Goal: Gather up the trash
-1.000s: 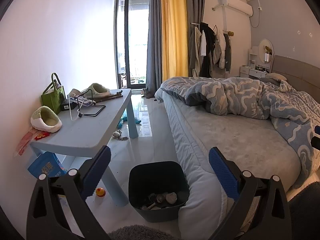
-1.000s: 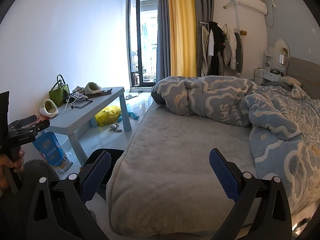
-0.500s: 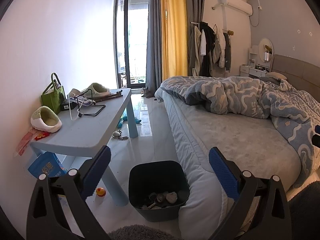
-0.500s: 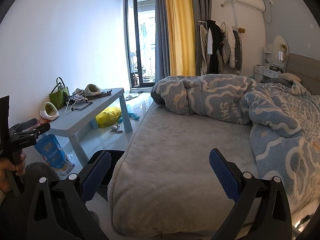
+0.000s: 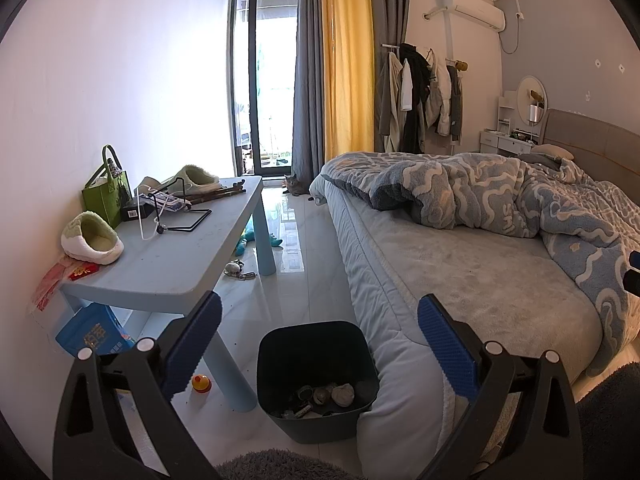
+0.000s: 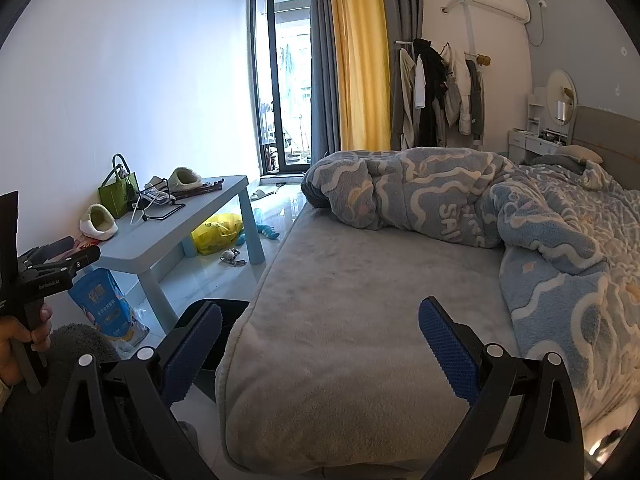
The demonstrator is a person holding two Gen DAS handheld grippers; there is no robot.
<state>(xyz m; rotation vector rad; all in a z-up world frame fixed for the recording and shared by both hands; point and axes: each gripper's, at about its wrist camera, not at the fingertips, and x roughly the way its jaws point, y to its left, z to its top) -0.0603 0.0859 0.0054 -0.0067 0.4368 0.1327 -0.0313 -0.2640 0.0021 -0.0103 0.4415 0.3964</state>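
A dark bin [image 5: 280, 364] stands on the floor between the blue table [image 5: 192, 256] and the bed [image 5: 472, 280], with several crumpled scraps [image 5: 332, 394] in its bottom. My left gripper [image 5: 318, 344] is open and empty, held above and just in front of the bin. My right gripper [image 6: 320, 344] is open and empty over the foot of the bed [image 6: 360, 300]; the bin's rim [image 6: 228, 308] shows at its left finger. The left gripper's body [image 6: 36, 280] and hand show at the right wrist view's left edge.
On the table lie two slippers [image 5: 94, 240], a green bag [image 5: 106, 192], a wire stand and small items. A blue packet [image 6: 104, 308], a yellow bag [image 6: 218, 232], a small orange ball [image 5: 201, 383] and toys lie on the floor. A crumpled duvet [image 6: 480, 208] covers the bed.
The right gripper's view has shifted slightly right and closer to the bed. The left gripper has barely moved. Both stay open.
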